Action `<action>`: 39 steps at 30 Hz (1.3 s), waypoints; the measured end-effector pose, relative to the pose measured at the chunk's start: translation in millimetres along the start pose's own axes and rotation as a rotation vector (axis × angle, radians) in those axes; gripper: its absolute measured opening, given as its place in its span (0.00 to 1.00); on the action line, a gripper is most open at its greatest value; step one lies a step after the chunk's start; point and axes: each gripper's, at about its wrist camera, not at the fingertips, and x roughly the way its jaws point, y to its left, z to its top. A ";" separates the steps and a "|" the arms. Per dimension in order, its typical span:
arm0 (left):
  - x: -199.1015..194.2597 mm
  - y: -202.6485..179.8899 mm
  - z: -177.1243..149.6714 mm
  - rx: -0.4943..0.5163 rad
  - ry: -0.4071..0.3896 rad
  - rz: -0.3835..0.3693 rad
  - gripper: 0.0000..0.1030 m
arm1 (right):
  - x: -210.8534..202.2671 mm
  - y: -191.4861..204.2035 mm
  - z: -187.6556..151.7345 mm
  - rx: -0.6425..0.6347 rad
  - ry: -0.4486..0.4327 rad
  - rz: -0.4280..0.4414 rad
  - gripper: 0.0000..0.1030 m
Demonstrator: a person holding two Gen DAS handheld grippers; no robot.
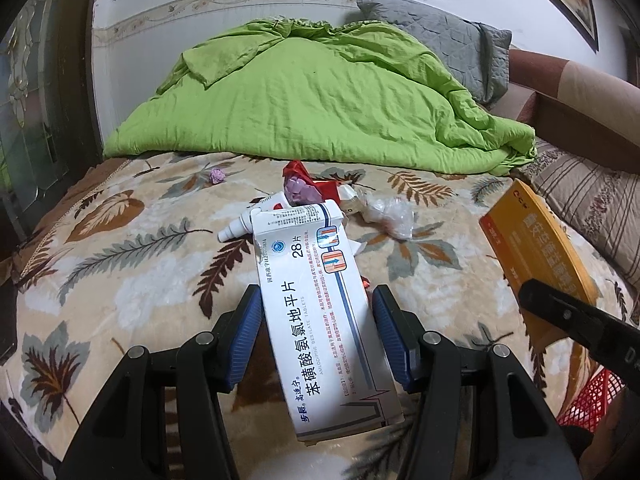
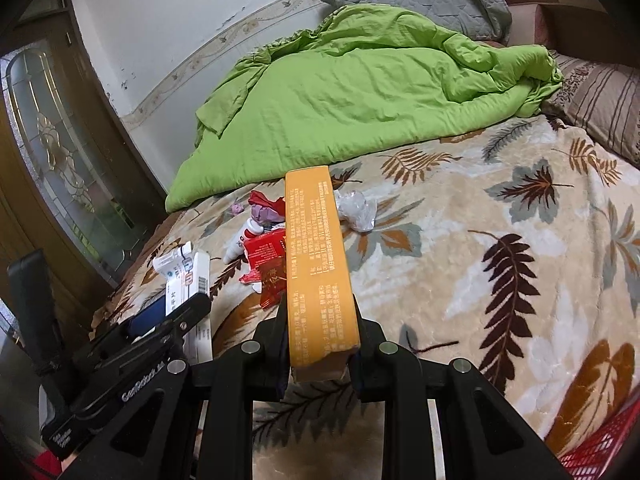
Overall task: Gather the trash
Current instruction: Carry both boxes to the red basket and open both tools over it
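The left tongs (image 1: 318, 332) are clamping a white box (image 1: 324, 308) by its long sides, and the right tongs (image 2: 320, 344) are pinching an orange box (image 2: 316, 264) across its thin edges, both lifted clear of the bed (image 2: 500, 280), probably so each can be carried off to the red basket (image 2: 600, 452) at the bed's near corner. More trash (image 1: 320, 196) is lying just before the green quilt (image 1: 312, 96).

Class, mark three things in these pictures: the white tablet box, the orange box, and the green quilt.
white tablet box (image 1: 320, 304), left wrist view, on its printed top face.
orange box (image 2: 320, 268), right wrist view, on its printed side.
green quilt (image 1: 304, 92), left wrist view, on its wrinkled middle.
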 end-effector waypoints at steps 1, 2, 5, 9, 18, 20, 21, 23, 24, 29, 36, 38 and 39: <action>-2.4 -1.7 -1.7 0.003 -0.003 0.003 0.54 | -0.1 0.4 -0.1 -0.001 0.000 0.000 0.24; -4.5 -3.8 -3.5 0.008 -0.005 0.005 0.54 | -0.3 0.4 0.2 -0.002 -0.003 -0.001 0.24; -7.9 -8.2 -10.0 0.023 0.008 0.001 0.54 | -3.2 1.1 -1.4 -0.009 -0.005 0.002 0.24; -15.1 -13.7 -11.0 0.033 0.003 -0.014 0.54 | -9.9 -1.0 -3.8 0.000 0.000 0.008 0.24; -32.8 -39.5 -7.6 0.065 -0.014 -0.089 0.54 | -50.5 -23.8 -9.7 0.040 -0.005 -0.006 0.24; -36.3 -47.2 -6.3 0.075 -0.015 -0.110 0.54 | -64.9 -32.9 -10.9 0.052 -0.012 -0.011 0.24; -38.1 -51.2 -5.9 0.079 -0.014 -0.123 0.54 | -69.7 -36.0 -11.7 0.057 -0.015 -0.013 0.24; -41.4 -59.7 -5.3 0.090 -0.012 -0.143 0.54 | -82.8 -45.6 -13.6 0.075 -0.024 -0.021 0.24; -42.9 -64.5 -5.2 0.098 -0.012 -0.153 0.54 | -91.2 -52.3 -15.0 0.087 -0.030 -0.029 0.24; -52.4 -94.3 -6.1 0.144 -0.003 -0.226 0.54 | -127.4 -79.7 -22.7 0.127 -0.048 -0.073 0.24; -76.0 -159.6 -11.9 0.259 0.024 -0.420 0.54 | -194.1 -132.8 -45.8 0.212 -0.069 -0.214 0.24; -81.6 -179.2 -16.6 0.287 0.047 -0.485 0.54 | -212.4 -149.5 -54.1 0.246 -0.070 -0.258 0.24; -83.5 -194.0 -19.1 0.308 0.067 -0.532 0.54 | -221.8 -158.1 -58.6 0.264 -0.074 -0.285 0.24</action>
